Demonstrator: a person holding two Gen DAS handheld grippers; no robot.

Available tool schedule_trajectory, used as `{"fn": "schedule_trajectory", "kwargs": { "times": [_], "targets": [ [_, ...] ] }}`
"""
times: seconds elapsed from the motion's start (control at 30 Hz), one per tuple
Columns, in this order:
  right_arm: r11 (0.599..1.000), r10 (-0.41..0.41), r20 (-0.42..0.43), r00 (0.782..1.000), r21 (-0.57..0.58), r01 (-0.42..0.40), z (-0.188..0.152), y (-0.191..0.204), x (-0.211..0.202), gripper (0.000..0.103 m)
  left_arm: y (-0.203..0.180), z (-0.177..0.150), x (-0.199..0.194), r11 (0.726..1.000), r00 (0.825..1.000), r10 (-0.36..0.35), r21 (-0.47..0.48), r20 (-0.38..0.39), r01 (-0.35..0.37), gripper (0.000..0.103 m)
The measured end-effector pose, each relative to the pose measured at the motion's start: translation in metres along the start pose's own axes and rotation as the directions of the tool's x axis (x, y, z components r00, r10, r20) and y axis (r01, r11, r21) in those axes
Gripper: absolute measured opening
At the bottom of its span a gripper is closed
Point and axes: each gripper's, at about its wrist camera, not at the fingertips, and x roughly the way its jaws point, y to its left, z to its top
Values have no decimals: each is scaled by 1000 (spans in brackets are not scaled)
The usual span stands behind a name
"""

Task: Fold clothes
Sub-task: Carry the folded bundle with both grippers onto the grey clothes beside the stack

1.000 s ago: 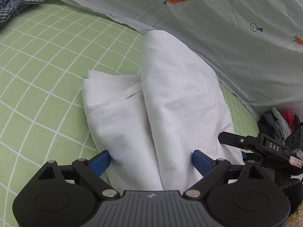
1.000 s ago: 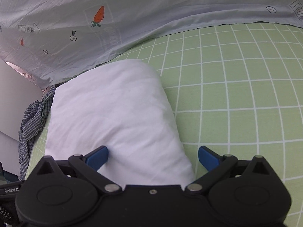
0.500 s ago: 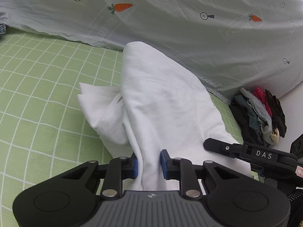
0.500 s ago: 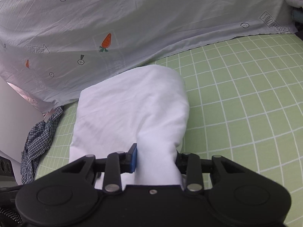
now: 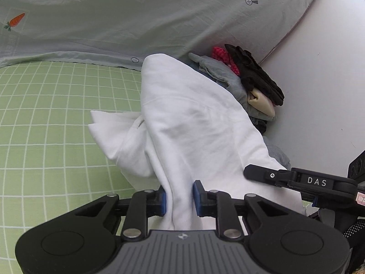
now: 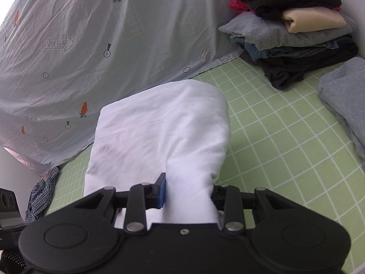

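- The left tool (image 5: 179, 197) sits at the bottom of the left wrist view, its two blue pads pressed in against a bunched strip of a white garment (image 5: 194, 123).
- From that pinch, the white garment rises away from the tool as a broad, smooth fold that narrows to a rounded end near the back of the scene.
- A looser, crumpled part of the same garment spills out to the left of the fold and lies on the green checked bed cover (image 5: 45, 118).
- The right tool (image 6: 188, 191) sits at the bottom of the right wrist view, also clamped on the white garment (image 6: 164, 127); the blue pad on its left side is plain to see, while the pad on its right side is mostly hidden behind the cloth.
- In the right wrist view the garment stretches forward from the tool as a wide, rounded mound above the green checked bed cover (image 6: 273, 137).
- The right tool (image 5: 296, 179) also shows at the right edge of the left wrist view, just beside the garment's right border.
- Behind the garment hangs a pale sheet (image 6: 91, 45) printed with small carrots and arrows.
- A stack of folded clothes (image 6: 294, 29) in black, grey, cream and red stands in the far right corner against a white wall (image 5: 319, 80).
- A separate folded grey garment (image 6: 342, 100) lies on the bed cover at the right edge.
- A crumpled blue checked cloth (image 6: 42, 196) lies at the left edge, near the sheet's lower hem.
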Motion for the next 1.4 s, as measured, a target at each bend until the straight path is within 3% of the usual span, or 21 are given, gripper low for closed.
{"fn": "schedule_trajectory", "kwargs": {
  "times": [0.27, 0.43, 0.53, 0.6, 0.67, 0.73, 0.8, 0.9, 1.0, 1.1, 1.23, 1.4],
  "targets": [
    [992, -57, 48, 997, -109, 62, 68, -141, -110, 33, -160, -12, 82, 995, 995, -96, -17, 35, 96, 23],
    [979, -117, 91, 989, -157, 130, 112, -207, -142, 33, -227, 4, 138, 992, 991, -128, 0, 46, 128, 24],
    [975, -127, 122, 984, -168, 147, 136, -238, -145, 33, -246, 12, 172, 992, 990, -126, 0, 64, 126, 26],
    [973, -140, 129, 982, -168, 161, 146, -258, -133, 34, -247, 11, 199, 994, 994, -99, -31, 55, 101, 30],
    [960, -184, 116, 976, -191, 204, 148, -274, -112, 39, -247, 7, 225, 999, 1000, -27, -30, 8, 27, 36],
    [934, -258, 86, 962, -231, 271, 141, -284, -85, 50, -243, -1, 239, 999, 999, 50, 1, -22, -50, 40],
    [908, -330, 52, 943, -257, 332, 129, -290, -61, 59, -236, -5, 236, 996, 996, 87, 34, -3, -87, 43],
    [863, -375, 119, 919, -318, 393, 116, -280, -58, 74, -228, -4, 217, 990, 991, 126, 65, 47, -129, 57],
    [783, -438, 220, 872, -383, 490, 105, -259, -71, 84, -219, 1, 201, 982, 982, 164, 75, 95, -172, 64],
    [783, -440, 312, 842, -326, 530, 87, -239, -90, 99, -213, 2, 184, 972, 972, 199, 101, 124, -212, 75],
    [819, -409, 291, 865, -301, 489, 55, -234, -84, 102, -210, -6, 162, 962, 962, 229, 117, 149, -247, 91],
    [830, -405, 258, 877, -299, 471, 36, -241, -71, 103, -209, -16, 137, 960, 957, 230, 123, 176, -253, 93]
  ]
}}
